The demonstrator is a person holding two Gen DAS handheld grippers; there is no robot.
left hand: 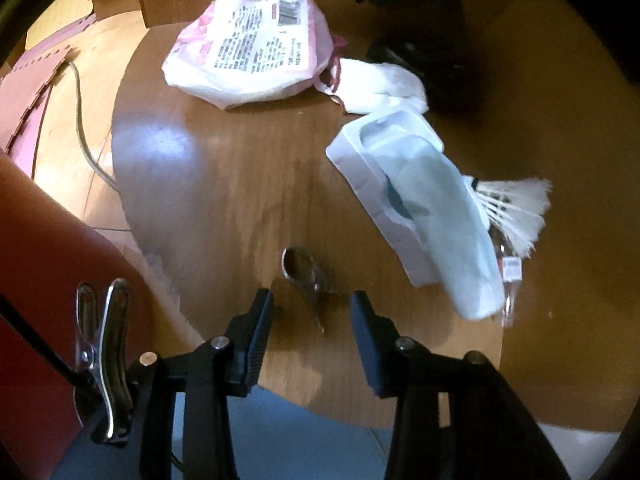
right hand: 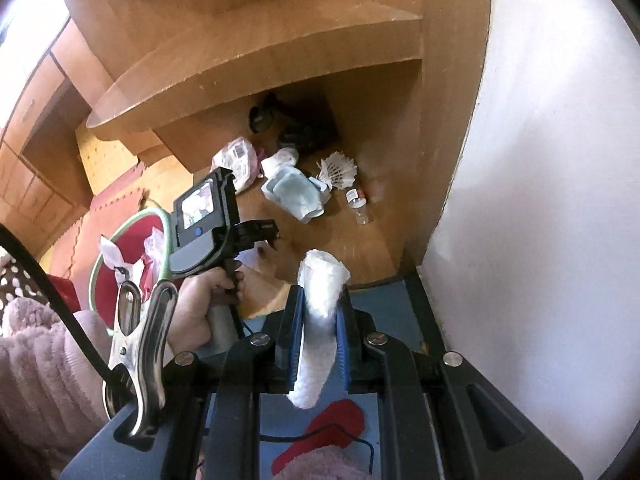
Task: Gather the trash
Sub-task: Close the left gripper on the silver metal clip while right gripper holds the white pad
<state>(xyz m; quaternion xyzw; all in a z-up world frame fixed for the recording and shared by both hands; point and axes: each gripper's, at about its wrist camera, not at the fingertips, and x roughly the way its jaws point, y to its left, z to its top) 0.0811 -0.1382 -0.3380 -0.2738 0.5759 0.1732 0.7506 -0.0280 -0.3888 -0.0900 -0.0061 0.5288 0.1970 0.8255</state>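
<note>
On the low round wooden shelf (left hand: 224, 184) lies a small crumpled clear wrapper (left hand: 304, 272). My left gripper (left hand: 312, 308) points down at it, open, with a finger on each side and neither pad touching it. Farther back lie a pink-and-white plastic bag (left hand: 248, 48), a crumpled white tissue (left hand: 380, 84), a white tray (left hand: 360, 168) with a pale blue cloth (left hand: 444, 216), a shuttlecock (left hand: 512, 208) and a small clear bottle (right hand: 358, 204). My right gripper (right hand: 320, 296) is shut on a rolled white paper wad (right hand: 320, 292), held off the shelf's near edge.
A red bin with a green rim (right hand: 96, 276), holding white scraps, stands on the floor to the left. Dark objects (left hand: 416, 20) fill the back of the shelf, under an upper shelf (right hand: 248, 60). A white wall (right hand: 540, 160) closes the right. A cable (left hand: 82, 128) and pink mats (left hand: 28, 92) lie on the floor.
</note>
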